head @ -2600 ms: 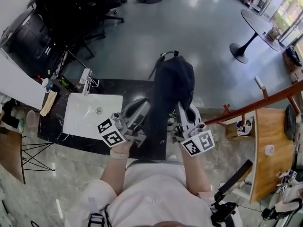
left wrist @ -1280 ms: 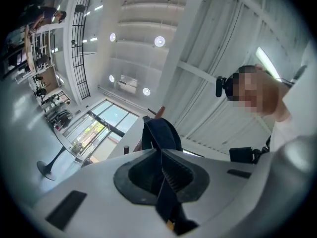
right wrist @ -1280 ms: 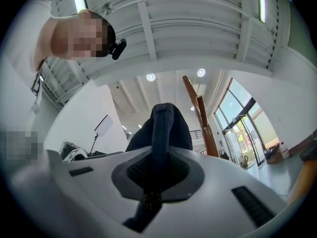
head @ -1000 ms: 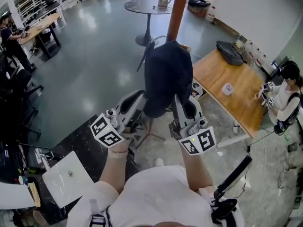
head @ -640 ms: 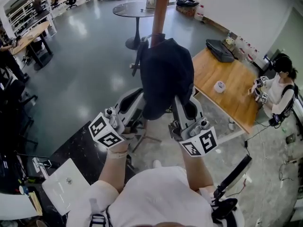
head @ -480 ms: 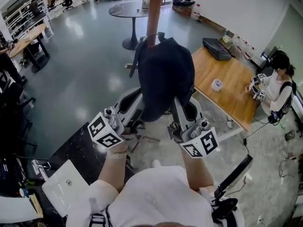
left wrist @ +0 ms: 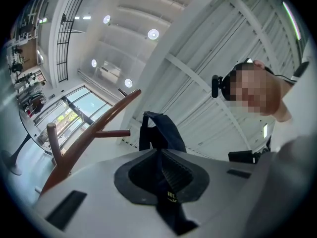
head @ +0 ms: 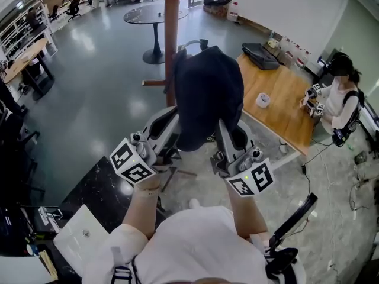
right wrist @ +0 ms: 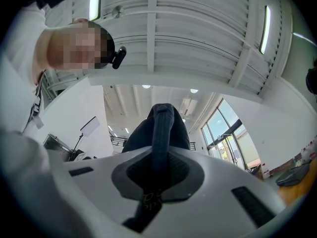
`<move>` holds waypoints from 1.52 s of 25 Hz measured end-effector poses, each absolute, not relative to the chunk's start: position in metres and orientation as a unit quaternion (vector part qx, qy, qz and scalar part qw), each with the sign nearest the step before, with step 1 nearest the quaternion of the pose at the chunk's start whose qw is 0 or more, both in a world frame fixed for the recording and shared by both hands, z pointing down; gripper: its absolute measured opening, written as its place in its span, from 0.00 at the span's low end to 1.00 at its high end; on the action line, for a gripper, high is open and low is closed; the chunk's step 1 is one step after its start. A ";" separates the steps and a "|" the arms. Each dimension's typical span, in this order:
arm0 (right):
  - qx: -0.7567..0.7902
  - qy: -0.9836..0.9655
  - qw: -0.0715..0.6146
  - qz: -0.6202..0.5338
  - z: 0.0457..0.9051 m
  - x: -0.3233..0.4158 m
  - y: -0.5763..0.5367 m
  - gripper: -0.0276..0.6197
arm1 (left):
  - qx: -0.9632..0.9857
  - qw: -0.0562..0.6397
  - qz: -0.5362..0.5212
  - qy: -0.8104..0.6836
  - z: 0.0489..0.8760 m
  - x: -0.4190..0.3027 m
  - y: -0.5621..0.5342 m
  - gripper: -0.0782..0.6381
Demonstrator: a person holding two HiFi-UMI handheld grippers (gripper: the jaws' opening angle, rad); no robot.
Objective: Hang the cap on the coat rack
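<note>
A dark navy cap (head: 207, 93) is held up in front of me by both grippers, crown away from me. My left gripper (head: 172, 122) is shut on its left edge, and the fabric runs pinched between the jaws (left wrist: 161, 165). My right gripper (head: 228, 130) is shut on the right edge, with a fold of cap (right wrist: 157, 133) rising from its closed jaws. The coat rack's brown wooden pole (head: 172, 40) stands just behind the cap's left side, a peg (head: 153, 83) sticking out leftward. In the left gripper view the pole (left wrist: 84, 143) and a peg (left wrist: 113, 132) lie left of the cap strap (left wrist: 157, 133).
A wooden table (head: 284, 114) at the right holds a tape roll (head: 262, 100) and a black bag (head: 260, 47). A seated person (head: 337, 96) is beside it. A round table (head: 148, 15) stands beyond the rack. A black counter with a white sink (head: 80, 238) is lower left.
My view has swung from the sink toward the rack. Over the last second the pole has slid left behind the cap and come nearer. Both grippers keep their hold on the cap.
</note>
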State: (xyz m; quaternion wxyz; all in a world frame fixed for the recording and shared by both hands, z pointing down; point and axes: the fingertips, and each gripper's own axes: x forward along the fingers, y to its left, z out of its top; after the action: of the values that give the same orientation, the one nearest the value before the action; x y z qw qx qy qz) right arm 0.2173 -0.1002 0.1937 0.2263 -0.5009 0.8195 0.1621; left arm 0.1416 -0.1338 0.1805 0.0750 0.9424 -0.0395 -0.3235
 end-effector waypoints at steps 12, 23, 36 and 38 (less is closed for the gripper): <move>-0.509 0.821 0.212 0.152 0.200 0.232 -0.125 0.09 | 0.944 0.077 -0.312 -0.071 0.189 0.148 -0.160 0.12; -0.485 0.839 0.211 0.128 0.207 0.212 -0.173 0.09 | 0.942 0.082 -0.298 -0.129 0.204 0.123 -0.199 0.12; -0.491 0.843 0.195 0.098 0.238 0.206 -0.198 0.09 | 0.940 0.119 -0.280 -0.154 0.239 0.118 -0.217 0.12; -0.493 0.843 0.194 0.092 0.244 0.205 -0.200 0.09 | 0.939 0.127 -0.279 -0.157 0.245 0.116 -0.218 0.12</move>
State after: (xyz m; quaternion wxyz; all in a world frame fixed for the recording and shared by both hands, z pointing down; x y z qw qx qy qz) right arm 0.2047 -0.1996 0.2439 0.1944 -0.4933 0.8428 0.0923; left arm 0.1164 -0.2177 0.2455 0.1274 0.9389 -0.1566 -0.2787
